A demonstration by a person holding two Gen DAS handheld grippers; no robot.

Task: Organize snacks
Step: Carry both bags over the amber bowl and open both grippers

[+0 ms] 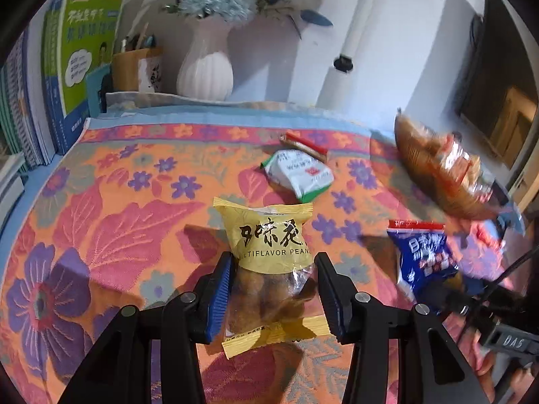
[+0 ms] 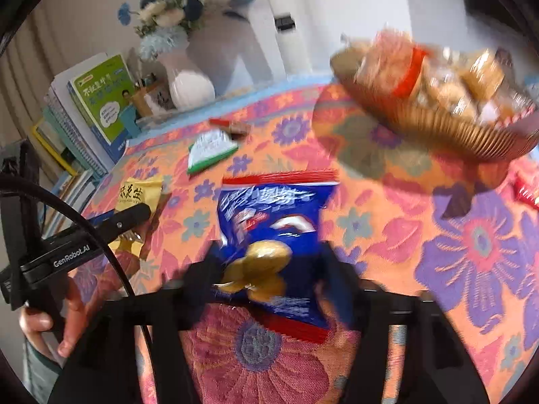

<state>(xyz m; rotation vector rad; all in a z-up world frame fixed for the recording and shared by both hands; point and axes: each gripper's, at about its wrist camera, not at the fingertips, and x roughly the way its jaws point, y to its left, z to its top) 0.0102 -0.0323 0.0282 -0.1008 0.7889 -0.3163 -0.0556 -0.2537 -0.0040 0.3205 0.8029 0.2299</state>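
Left tongs (image 1: 274, 294) pinch yellow packet (image 1: 269, 235); right tongs (image 2: 269, 276) pinch blue packet (image 2: 273, 222).

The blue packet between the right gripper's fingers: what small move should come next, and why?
Probably carry the blue packet toward the basket. The right gripper seems closed on it, and the basket, ahead to the right, already holds snacks.
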